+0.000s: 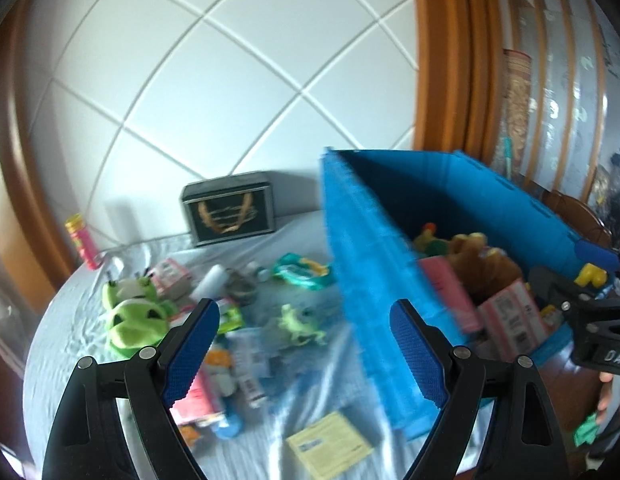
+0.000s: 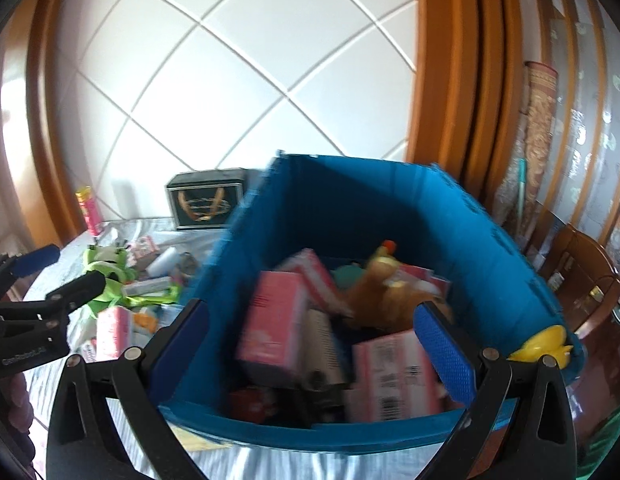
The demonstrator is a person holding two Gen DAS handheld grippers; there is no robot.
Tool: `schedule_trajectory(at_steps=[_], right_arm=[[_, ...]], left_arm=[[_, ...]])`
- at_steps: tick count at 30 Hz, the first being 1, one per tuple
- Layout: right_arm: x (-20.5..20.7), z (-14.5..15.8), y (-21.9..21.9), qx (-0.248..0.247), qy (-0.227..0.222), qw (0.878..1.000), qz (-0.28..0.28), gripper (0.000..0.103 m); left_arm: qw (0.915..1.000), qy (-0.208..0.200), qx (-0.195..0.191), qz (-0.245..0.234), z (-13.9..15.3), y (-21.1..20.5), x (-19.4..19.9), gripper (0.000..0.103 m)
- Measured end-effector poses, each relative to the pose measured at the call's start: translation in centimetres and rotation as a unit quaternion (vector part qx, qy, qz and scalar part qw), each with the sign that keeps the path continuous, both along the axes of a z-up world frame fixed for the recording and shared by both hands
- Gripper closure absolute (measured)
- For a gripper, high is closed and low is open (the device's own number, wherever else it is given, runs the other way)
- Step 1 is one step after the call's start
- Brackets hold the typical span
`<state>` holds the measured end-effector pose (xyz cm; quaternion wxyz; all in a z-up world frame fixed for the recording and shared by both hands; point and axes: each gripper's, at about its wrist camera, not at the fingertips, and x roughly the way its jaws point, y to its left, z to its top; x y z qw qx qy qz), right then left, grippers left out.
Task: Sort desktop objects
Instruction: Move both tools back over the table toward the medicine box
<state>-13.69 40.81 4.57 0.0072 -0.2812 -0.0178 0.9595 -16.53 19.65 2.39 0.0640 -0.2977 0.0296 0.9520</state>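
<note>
A: Though blurred, the green frog plush (image 1: 128,312) reads as soft, light and unbreakable; pinch the bulging head.

B: Appearance?

A: Bright green, dark eyes, lying left on the table (image 1: 62,344) among loose boxes, well apart from the blue bin (image 2: 390,200).

B: Grippers?

A: Left gripper (image 1: 306,348) and right gripper (image 2: 312,350) both spread wide, empty.

Blue crate (image 2: 390,196) — one. Pink boxes inside it — at least three, others blurred. Brown plush toy (image 2: 384,298) — one. Green frog plush (image 1: 128,312) — one. Small green frog figure (image 1: 298,322) — one. Dark tin (image 1: 228,208) — one. Yellow notepad (image 1: 328,446) — one.
</note>
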Motion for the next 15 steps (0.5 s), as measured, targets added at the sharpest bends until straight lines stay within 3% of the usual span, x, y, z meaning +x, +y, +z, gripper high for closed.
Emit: schedule_trajectory(at_steps=[8,15], right_arm=[[-0.1,-0.7,-11.5,-0.004,0.0,0.999,0.046,0.0],[-1.3,-4.2,-20.1,-0.01,-0.044,0.995,0.094,0.0]], left_arm=[[0.9977,-0.03,0.003,0.06,-3.1,-13.3,0.4,0.015],[0.9885,-0.079,0.001,0.128,-7.5,-23.3,0.0,0.015]])
